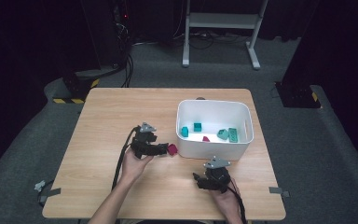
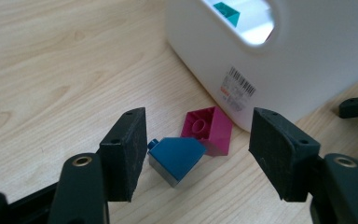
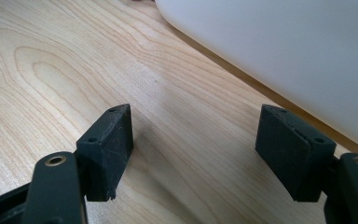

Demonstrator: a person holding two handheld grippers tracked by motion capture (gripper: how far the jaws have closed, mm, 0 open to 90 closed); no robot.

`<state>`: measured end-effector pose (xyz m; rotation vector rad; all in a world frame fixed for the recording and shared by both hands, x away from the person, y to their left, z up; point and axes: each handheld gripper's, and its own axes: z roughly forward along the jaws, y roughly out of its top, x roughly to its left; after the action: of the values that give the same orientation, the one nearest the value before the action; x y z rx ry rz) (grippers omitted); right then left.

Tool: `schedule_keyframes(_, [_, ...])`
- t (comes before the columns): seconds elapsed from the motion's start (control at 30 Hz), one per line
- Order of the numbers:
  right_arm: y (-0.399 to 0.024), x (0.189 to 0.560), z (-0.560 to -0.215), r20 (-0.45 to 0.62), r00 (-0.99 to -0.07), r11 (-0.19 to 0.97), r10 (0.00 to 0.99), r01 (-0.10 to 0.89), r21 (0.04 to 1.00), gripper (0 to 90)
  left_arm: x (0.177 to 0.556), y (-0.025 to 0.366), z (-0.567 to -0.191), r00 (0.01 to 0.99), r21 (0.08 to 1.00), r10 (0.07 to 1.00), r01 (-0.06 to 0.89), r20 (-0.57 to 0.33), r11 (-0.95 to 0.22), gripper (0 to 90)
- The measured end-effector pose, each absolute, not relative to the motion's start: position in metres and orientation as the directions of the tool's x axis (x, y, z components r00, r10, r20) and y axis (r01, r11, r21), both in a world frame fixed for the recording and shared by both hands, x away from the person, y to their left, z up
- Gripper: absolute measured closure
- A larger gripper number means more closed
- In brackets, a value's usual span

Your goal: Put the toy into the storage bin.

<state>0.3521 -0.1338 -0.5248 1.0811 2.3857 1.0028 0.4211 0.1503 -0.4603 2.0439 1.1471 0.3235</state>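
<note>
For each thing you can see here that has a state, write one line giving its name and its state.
left gripper: open, jaws either side of the blue brick
right gripper: open, nothing between its jaws
blue brick: on the table, tipped on its side
magenta brick: on the table beside the bin, tilted
white bin: upright, uncovered, bricks inside

Wooden table [image 1: 107,116] bears white bin [image 1: 213,148], 2 bricks [image 2: 177,157].

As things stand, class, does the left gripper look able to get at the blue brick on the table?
Probably yes: the left gripper stands open with the blue brick between its jaws, beside one pad. The magenta brick touching it may crowd the grasp.
</note>
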Motion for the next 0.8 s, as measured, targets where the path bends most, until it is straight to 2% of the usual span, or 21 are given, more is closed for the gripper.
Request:
schedule_keyframes(0.57, [-0.134, 0.352, -0.525, -0.013, -0.655, 0.462, 0.756, 0.519, 0.719, 27.5, 0.429, 0.151, -0.490, 0.516, 0.688, 0.843, 0.667, -0.150, -0.286, 37.0])
schedule_keyframes(0.8, [-0.134, 0.352, -0.525, -0.013, -0.655, 0.462, 0.756, 0.519, 0.719, 27.5, 0.428, 0.148, -0.494, 0.522, 0.698, 0.842, 0.654, -0.137, -0.292, 37.0])
